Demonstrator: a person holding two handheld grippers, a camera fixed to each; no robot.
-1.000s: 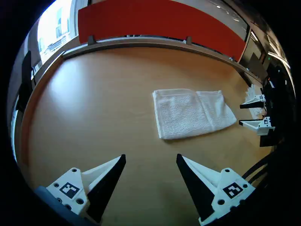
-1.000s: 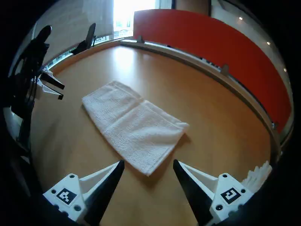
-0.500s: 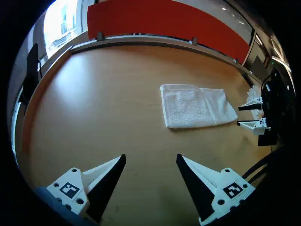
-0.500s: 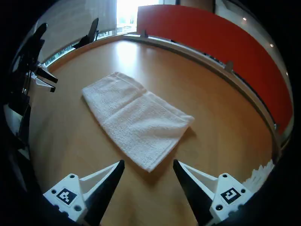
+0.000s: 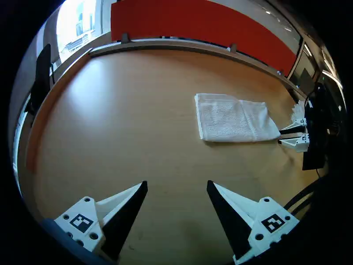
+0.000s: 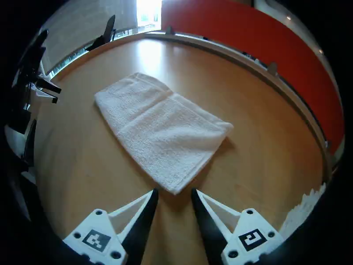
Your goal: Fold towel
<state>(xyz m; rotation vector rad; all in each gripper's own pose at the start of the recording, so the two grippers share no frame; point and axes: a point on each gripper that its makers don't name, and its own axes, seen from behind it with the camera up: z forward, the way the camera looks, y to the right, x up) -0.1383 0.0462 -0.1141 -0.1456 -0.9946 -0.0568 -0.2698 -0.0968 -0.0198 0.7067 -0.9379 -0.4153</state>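
Towel (image 6: pixel 161 132) corner at right claw (image 6: pixel 173 191), contact unclear

Ahead of my left gripper (image 5: pixel 176 182) I have a wide stretch of bare table (image 5: pixel 114 132). Nothing lies in the path until the folded towel (image 5: pixel 231 118), flat and off to the right. Beyond it the red panel (image 5: pixel 198 22) walls off the far edge, so I see no way through there. My right gripper (image 6: pixel 173 191) sits just short of the towel's near corner, fingers a narrow gap apart, with bare wood on either side of the cloth. A white stack (image 6: pixel 304 207) crowds the table's edge to its right. A dark chair (image 6: pixel 106 35) stands past the far-left rim.
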